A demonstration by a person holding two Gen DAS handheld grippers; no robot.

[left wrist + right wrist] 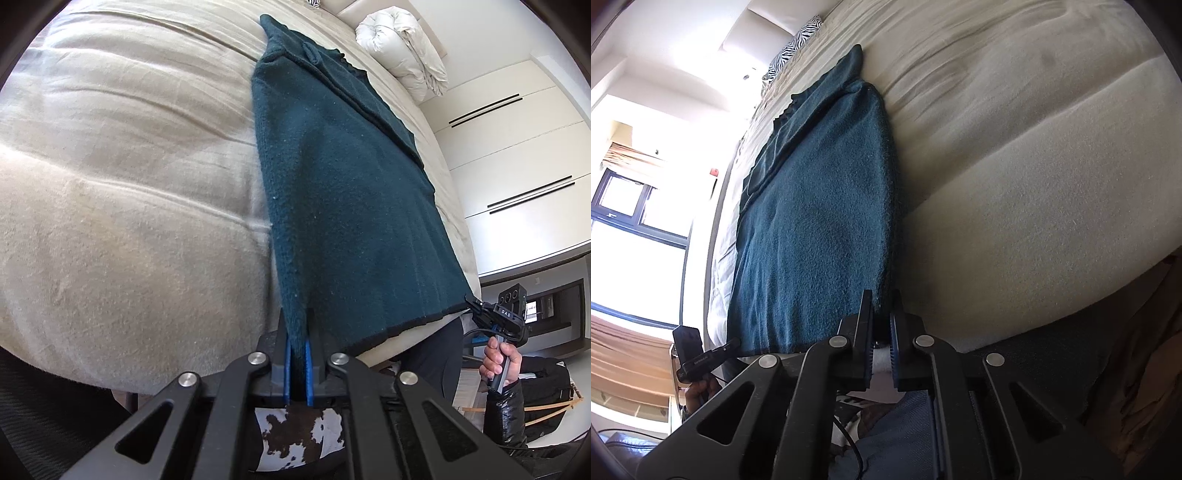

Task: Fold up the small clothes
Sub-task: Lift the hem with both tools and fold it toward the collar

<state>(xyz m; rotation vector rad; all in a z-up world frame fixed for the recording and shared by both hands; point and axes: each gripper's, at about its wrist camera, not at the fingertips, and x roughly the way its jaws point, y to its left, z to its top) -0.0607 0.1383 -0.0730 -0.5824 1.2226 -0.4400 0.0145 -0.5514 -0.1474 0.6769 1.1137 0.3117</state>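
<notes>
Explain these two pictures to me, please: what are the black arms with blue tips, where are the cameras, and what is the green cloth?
There is no robot. A person holds a hand tool in each hand, and each tool carries its own wide-angle camera looking along two fingers. One picture comes from the left gripper, the other from the right gripper. A dark teal garment lies on a beige bed. Each gripper is shut on one near corner of its hem. A rolled white duvet lies farther back.

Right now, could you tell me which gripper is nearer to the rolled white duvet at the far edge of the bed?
Right. The right gripper grips the dark teal knitted garment's corner on the rolled white duvet's side; the left gripper grips the opposite corner.
</notes>
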